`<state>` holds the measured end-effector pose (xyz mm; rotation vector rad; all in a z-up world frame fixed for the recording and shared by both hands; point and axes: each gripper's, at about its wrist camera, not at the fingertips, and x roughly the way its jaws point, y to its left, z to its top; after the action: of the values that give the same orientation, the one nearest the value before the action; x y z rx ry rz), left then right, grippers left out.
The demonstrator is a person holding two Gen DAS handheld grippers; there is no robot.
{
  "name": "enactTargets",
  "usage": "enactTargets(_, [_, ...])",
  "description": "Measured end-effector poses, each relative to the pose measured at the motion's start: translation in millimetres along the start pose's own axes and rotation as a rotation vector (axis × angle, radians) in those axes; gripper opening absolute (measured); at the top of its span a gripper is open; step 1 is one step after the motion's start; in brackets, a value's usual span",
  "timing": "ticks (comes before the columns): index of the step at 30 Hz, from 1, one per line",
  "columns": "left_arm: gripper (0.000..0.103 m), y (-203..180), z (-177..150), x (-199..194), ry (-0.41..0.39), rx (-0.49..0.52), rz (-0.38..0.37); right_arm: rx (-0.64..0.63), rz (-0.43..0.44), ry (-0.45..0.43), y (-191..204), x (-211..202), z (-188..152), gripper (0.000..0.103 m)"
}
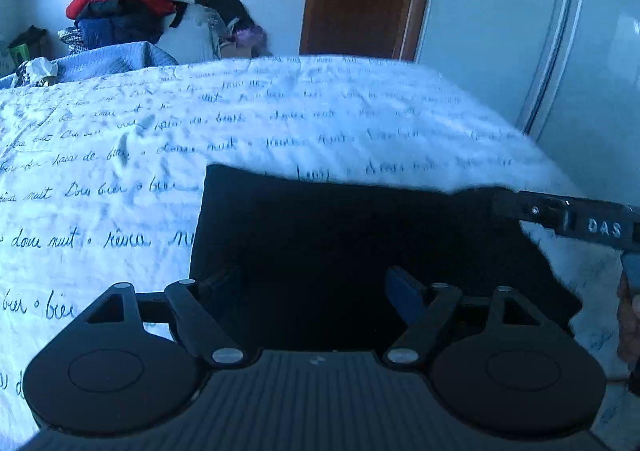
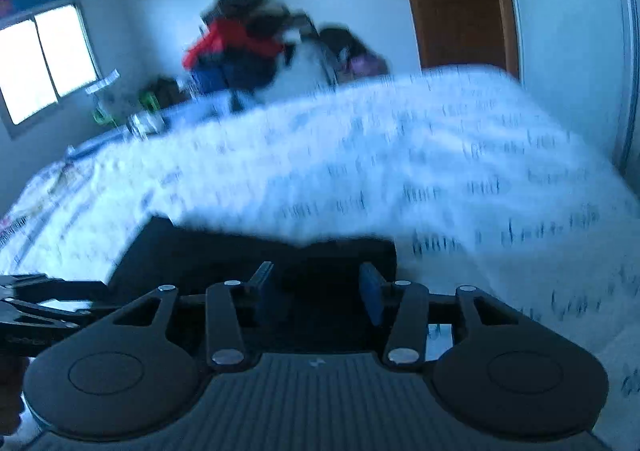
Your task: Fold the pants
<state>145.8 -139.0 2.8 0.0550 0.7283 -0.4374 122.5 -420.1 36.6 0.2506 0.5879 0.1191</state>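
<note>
The pants (image 1: 360,251) are lying on the bed (image 1: 320,111) as a dark, squared-off rectangle — apparently folded at least once already. Next is likely another fold or a smoothing pass, calling for a grip on one edge. The left tongs (image 1: 316,287) are hovering spread over the pants' near edge; the right tongs (image 2: 316,287), also spread and empty, are hanging above the pants' right side.
</note>
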Motion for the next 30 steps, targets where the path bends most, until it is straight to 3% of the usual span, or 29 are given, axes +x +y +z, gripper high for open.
enactTargets(3, [0.081,2,5,10,0.039,-0.040,-0.015,-0.058,0.021,0.021,9,9,6,0.045])
enactTargets(7, [0.077,0,-3,13,0.046,-0.017,0.015,-0.073,-0.023,0.136,3,41,3,0.048])
enactTargets(12, [0.081,-1,-13,-18,-0.031,0.016,-0.006,-0.065,-0.011,0.017,13,-7,-9,0.048])
enactTargets(16, [0.081,-7,-30,-26,-0.018,0.033,-0.036,-0.158,0.038,0.057,33,-26,-27,0.048])
enactTargets(20, [0.082,-14,-46,-22,-0.007,0.070,0.021,-0.270,-0.038,0.114,47,-24,-52,0.048])
enactTargets(25, [0.085,-15,-44,-32,-0.010,0.038,0.043,-0.228,-0.039,0.028,56,-44,-53,0.049])
enactTargets(30, [0.086,-18,-47,-34,-0.005,0.050,0.061,-0.267,-0.048,0.082,58,-33,-61,0.049])
